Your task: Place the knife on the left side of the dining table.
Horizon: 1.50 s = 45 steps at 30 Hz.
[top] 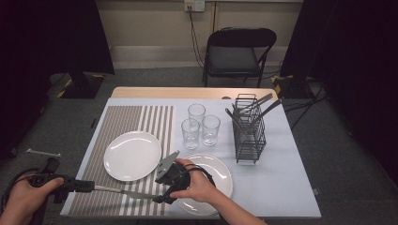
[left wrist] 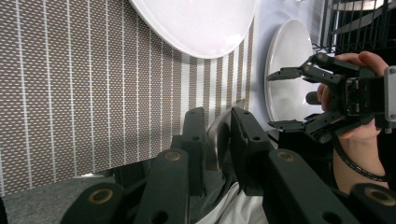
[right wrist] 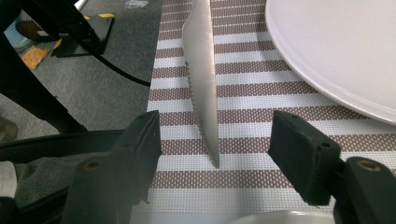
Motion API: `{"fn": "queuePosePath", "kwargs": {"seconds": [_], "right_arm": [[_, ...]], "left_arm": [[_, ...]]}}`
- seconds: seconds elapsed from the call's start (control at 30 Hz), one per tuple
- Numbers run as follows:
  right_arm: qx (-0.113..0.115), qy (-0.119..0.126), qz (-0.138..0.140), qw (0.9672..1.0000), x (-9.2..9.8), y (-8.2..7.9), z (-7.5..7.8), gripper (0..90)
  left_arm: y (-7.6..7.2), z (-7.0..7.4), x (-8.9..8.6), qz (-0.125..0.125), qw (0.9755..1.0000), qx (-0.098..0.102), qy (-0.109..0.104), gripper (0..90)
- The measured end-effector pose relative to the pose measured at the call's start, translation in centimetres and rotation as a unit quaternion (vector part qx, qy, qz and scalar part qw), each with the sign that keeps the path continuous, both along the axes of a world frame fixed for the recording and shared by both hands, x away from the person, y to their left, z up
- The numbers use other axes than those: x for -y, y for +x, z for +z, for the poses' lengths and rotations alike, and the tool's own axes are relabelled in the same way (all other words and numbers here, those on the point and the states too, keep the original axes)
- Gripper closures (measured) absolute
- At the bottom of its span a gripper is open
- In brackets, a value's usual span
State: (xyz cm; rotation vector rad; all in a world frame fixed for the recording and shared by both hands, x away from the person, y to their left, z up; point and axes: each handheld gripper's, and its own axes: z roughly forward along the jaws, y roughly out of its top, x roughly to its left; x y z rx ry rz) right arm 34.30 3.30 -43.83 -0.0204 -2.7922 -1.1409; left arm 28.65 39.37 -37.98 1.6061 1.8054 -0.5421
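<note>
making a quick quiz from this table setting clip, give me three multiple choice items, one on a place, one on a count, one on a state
1. Where does the knife blade point?
A. into the cutlery rack
B. between the right gripper's open jaws, above the striped placemat
C. across the glasses

2. How many glasses stand on the table?
A. two
B. three
C. five

3. What is the left gripper doing?
A. shut on the knife
B. open above a plate
C. shut on a glass

Answers:
1 B, the right gripper view has the blade tip midway between the right gripper jaws, touching neither, over the placemat.
2 B, the high view shows three clear glasses left of the rack.
3 A, its jaws clamp the metal handle end in the left gripper view.
</note>
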Motion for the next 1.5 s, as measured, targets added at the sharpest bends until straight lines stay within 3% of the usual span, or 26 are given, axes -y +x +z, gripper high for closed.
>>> {"fn": "queuePosePath", "kwargs": {"seconds": [0.33, 0.43, 0.63, 0.87, 1.1, 1.37, 1.5], "right_arm": [[0.004, -0.009, 0.002, 1.0000, -0.7, -0.3, -0.9, 44.1], [0.007, -0.009, 0.009, 0.9999, -1.1, -0.5, -1.1, 47.4], [0.004, -0.011, 0.015, 0.9998, -1.7, -0.6, -1.6, 54.6], [0.008, -0.011, 0.015, 0.9998, -1.7, -0.5, -2.0, 60.6], [0.009, -0.018, 0.015, 0.9997, -1.9, -0.6, -2.5, 64.4], [0.012, -0.020, 0.013, 0.9996, -2.0, -0.7, -2.7, 68.9], [0.013, -0.021, 0.012, 0.9996, -2.1, -0.8, -2.6, 75.6]], "left_arm": [[0.1, -0.1, -0.1, -0.003, 1.0000, 0.003, 0.005, 76.4], [0.0, -0.1, 0.0, 0.004, 1.0000, -0.004, -0.002, 76.2], [-0.1, -0.2, 0.0, 0.005, 1.0000, 0.001, -0.002, 76.1], [0.1, -0.1, 0.0, -0.003, 1.0000, 0.005, 0.008, 76.1], [0.0, -0.1, 0.1, 0.006, 1.0000, -0.001, 0.000, 76.0], [0.0, -0.2, 0.0, 0.002, 1.0000, 0.000, 0.005, 75.7], [0.1, -0.3, -0.1, 0.000, 1.0000, 0.000, 0.007, 75.5]]}}
